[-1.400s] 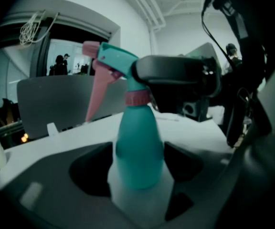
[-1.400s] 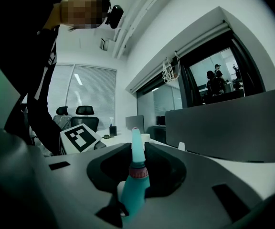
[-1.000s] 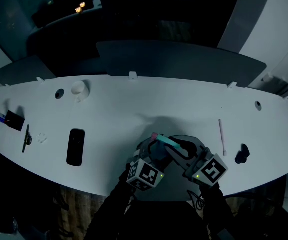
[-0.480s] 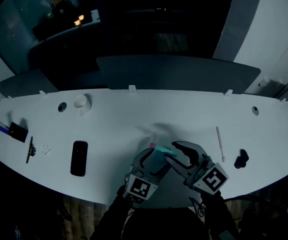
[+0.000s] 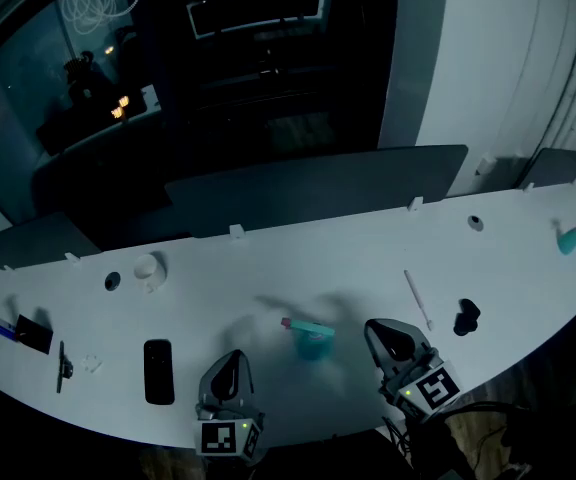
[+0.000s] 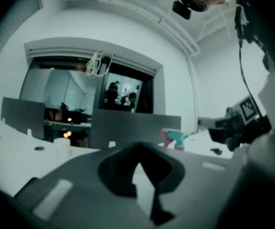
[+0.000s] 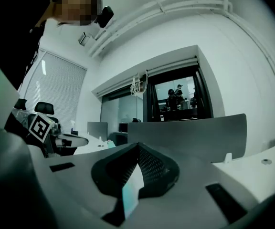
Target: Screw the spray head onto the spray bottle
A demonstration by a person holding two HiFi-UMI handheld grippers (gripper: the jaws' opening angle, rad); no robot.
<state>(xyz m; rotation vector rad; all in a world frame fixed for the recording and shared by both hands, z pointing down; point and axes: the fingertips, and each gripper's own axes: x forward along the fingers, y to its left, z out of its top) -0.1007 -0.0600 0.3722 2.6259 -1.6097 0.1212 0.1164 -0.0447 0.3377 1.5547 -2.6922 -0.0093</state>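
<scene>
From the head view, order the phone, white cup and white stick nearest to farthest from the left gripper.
1. Phone, just left of the left gripper.
2. Cup, farther back on the left.
3. Stick, off to the right.

Open counter extends behind and to both sides of the spray bottle, bounded at the left by a phone, at the right by a pen and a small black object, and at the rear by dark partition panels.

The table is smooth and matt, the spray bottle plastic.
</scene>
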